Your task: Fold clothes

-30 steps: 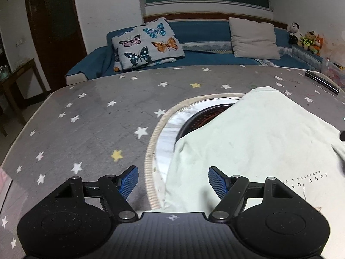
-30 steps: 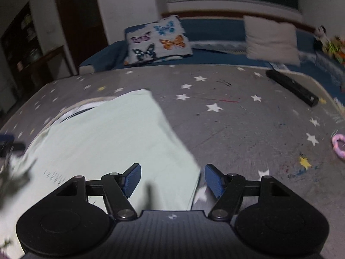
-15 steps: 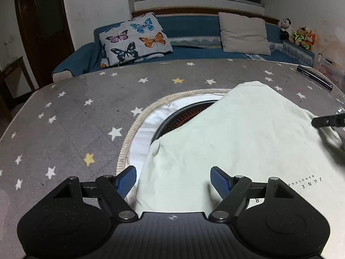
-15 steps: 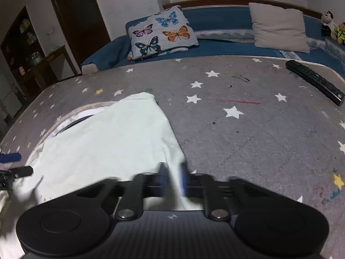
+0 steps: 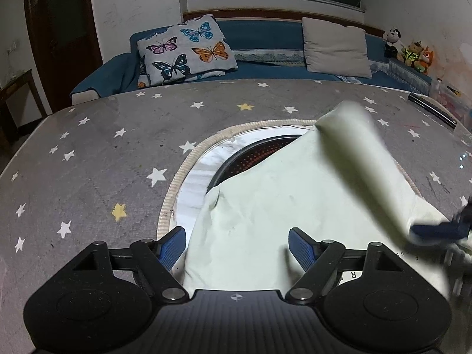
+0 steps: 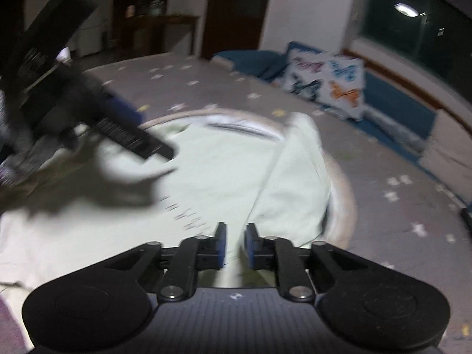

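In the left wrist view the left gripper (image 5: 237,247) hangs low over the near edge of the pale green garment (image 5: 265,206), with its blue pads (image 5: 298,247) wide apart and nothing between them. The garment lies on the grey star-patterned table cover (image 5: 103,153) and covers part of a round opening (image 5: 236,159) in the middle of the table. Only this view shows clearly the right side of the cloth lifted from the table as a blurred band (image 5: 362,159), which runs down to the right gripper (image 5: 436,230) at the right border. Behind the table there is a blue sofa (image 5: 265,38) with a butterfly cushion (image 5: 185,50).

The right wrist view is much blurred. Here the right gripper (image 6: 235,246) has its jaws nearly together, and a strip of the garment (image 6: 206,171) seems to be pinched between them. From the pads a fold (image 6: 295,177) goes away across the cloth. Only this view shows the left gripper (image 6: 124,124) from outside, as a dark shape above the garment at the upper left, with its shadow on the cloth.
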